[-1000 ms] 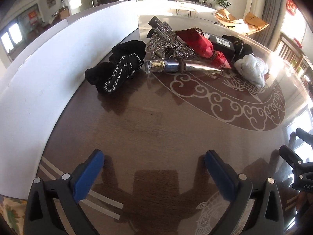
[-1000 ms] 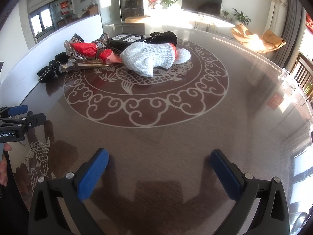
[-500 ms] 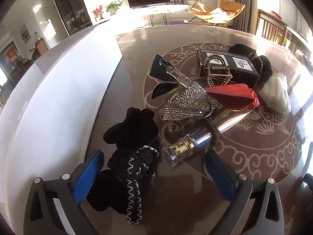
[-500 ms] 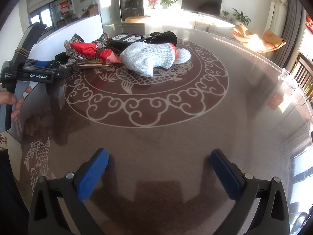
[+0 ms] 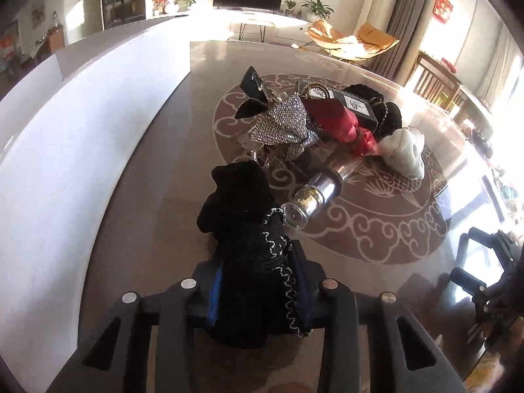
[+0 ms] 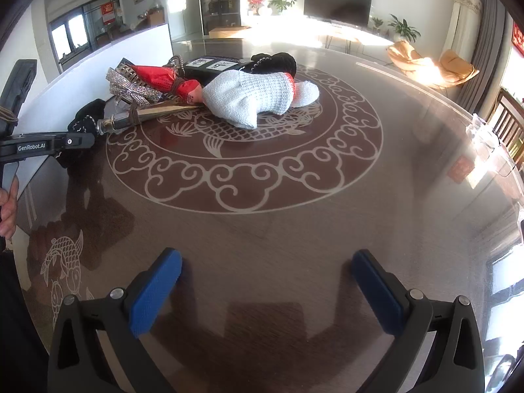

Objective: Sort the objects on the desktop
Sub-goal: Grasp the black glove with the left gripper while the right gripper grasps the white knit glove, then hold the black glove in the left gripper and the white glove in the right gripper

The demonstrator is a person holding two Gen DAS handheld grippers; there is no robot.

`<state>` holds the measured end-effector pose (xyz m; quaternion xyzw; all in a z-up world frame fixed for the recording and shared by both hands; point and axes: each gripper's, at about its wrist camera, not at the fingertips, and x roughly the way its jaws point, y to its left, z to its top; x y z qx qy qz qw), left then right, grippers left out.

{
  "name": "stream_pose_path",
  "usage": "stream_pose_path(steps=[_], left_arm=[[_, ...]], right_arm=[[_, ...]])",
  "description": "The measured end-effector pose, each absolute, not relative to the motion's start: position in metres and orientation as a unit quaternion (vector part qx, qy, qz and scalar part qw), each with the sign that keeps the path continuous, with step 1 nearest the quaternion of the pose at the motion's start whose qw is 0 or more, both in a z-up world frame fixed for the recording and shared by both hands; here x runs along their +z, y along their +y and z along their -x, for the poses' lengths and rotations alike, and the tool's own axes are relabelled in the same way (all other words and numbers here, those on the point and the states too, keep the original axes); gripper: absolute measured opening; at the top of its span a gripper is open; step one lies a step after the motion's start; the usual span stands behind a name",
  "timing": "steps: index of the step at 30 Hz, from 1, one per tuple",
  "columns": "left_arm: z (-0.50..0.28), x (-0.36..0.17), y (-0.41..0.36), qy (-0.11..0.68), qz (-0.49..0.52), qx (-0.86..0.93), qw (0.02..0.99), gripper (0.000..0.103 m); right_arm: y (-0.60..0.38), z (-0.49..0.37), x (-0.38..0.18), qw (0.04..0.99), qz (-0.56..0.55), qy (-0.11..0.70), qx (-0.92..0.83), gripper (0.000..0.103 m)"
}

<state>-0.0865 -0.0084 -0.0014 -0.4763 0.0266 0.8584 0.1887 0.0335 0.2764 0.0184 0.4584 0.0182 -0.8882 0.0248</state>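
My left gripper (image 5: pixel 258 291) is shut on a black knitted glove with white stitching (image 5: pixel 242 216), at the near left end of a pile on the table. Behind it lie a silver cone-shaped bottle (image 5: pixel 322 181), a rhinestone bow (image 5: pixel 281 124), a red wrapped item (image 5: pixel 337 121), a black box (image 5: pixel 357 104), another black glove (image 5: pixel 386 114) and a white knitted glove (image 5: pixel 404 150). In the right wrist view my right gripper (image 6: pixel 265 291) is open and empty over bare table, well short of the white glove (image 6: pixel 258 98). The left gripper (image 6: pixel 52 142) shows there at the left edge.
The round glass-topped table (image 6: pixel 294 229) has a white scroll and fish pattern. A white partition wall (image 5: pixel 65 131) runs along the table's left side. Chairs (image 5: pixel 439 82) stand beyond the far right edge.
My left gripper moved forward to the black glove and closed on it. My right gripper has stayed still and open.
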Motion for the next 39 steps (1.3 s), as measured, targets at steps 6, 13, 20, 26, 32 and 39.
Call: stream_pose_path(steps=[6, 13, 20, 26, 32, 39], left_arm=[[0.068, -0.006, -0.002, 0.029, 0.463, 0.869, 0.170, 0.036], [0.060, -0.008, 0.011, 0.087, 0.449, 0.877, 0.147, 0.037], [0.062, -0.007, 0.007, 0.084, 0.443, 0.881, 0.142, 0.039], [0.062, -0.008, 0.012, 0.083, 0.442, 0.881, 0.143, 0.039], [0.064, -0.007, 0.013, 0.078, 0.443, 0.882, 0.143, 0.039], [0.061, -0.009, 0.011, 0.075, 0.444, 0.881, 0.143, 0.050]], right_arm=[[0.276, -0.034, 0.019, 0.025, -0.459, 0.017, -0.888, 0.103], [0.287, -0.003, 0.032, 0.036, -0.462, -0.055, -0.884, 0.103], [0.288, 0.104, 0.053, -0.024, -0.461, -0.191, -0.866, 0.103], [0.266, 0.121, 0.039, -0.047, -0.471, -0.129, -0.871, 0.064], [0.262, 0.053, 0.039, 0.036, -0.452, -0.042, -0.890, 0.058], [0.277, -0.034, 0.036, 0.076, -0.433, 0.022, -0.898, 0.081]])
